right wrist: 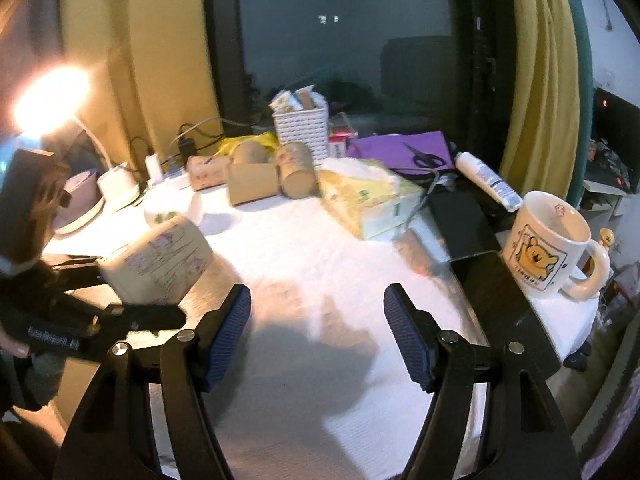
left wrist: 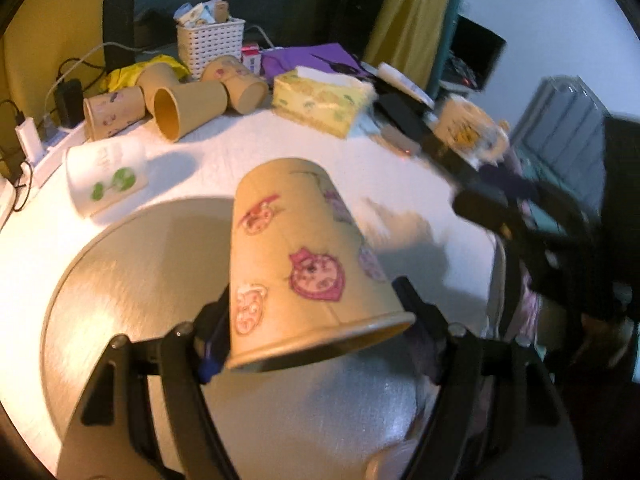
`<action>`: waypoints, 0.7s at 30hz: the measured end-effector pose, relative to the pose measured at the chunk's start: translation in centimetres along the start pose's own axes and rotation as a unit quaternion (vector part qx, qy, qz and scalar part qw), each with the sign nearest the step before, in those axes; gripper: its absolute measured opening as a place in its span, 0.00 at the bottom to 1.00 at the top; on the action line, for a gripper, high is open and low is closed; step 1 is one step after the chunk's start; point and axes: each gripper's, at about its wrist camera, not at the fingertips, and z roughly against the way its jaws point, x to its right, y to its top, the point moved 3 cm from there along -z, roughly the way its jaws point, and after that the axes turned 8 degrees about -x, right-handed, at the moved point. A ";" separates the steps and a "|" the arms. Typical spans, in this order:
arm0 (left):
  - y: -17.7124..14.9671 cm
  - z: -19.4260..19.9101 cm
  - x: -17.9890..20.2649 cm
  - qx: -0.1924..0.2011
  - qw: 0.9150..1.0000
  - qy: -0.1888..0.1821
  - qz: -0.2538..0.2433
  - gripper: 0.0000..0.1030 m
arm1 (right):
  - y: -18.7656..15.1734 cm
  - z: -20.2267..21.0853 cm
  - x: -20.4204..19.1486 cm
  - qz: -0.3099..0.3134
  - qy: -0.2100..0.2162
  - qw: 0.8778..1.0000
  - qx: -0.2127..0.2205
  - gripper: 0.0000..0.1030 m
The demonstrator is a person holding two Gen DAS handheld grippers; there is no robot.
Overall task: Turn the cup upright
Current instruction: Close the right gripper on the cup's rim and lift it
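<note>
Paper cup (left wrist: 304,268): light, crushable; left gripper (left wrist: 320,320) clamps it near rim, 3 and 9 o'clock. Right gripper (right wrist: 318,336) spread, empty.

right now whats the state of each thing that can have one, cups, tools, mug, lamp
left tool: shut on the printed paper cup
printed paper cup: held above the round tray, tilted, mouth towards the camera
right tool: open, holding nothing
paper cups at the back: lying on their sides
white cup: on its side
bear mug: upright
lamp: on
</note>
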 end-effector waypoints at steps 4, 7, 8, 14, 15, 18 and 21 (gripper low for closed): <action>-3.1 1.6 -0.1 -0.010 0.999 0.003 -0.039 0.72 | -0.6 0.5 -2.7 0.009 0.013 1.000 -0.007 0.70; -5.0 2.7 -0.4 -0.009 0.998 0.003 -0.056 0.72 | -1.0 0.5 -4.7 0.018 0.022 0.999 -0.016 0.70; -5.5 3.0 -0.5 -0.008 0.998 0.003 -0.059 0.72 | -1.2 0.4 -5.3 0.020 0.023 0.999 -0.019 0.70; -8.0 4.1 -1.5 -0.003 0.997 -0.010 -0.072 0.72 | -1.9 -0.5 -8.6 0.038 0.039 0.998 -0.041 0.70; -8.3 4.2 -1.6 -0.003 0.997 -0.011 -0.073 0.72 | -2.0 -0.7 -9.1 0.043 0.041 0.997 -0.044 0.70; -9.0 4.4 -2.0 0.000 0.997 -0.017 -0.075 0.72 | -1.9 -1.2 -10.1 0.053 0.042 0.996 -0.051 0.70; -9.3 4.5 -2.1 0.003 0.996 -0.026 -0.080 0.72 | -1.6 -1.5 -10.7 0.057 0.047 0.996 -0.054 0.70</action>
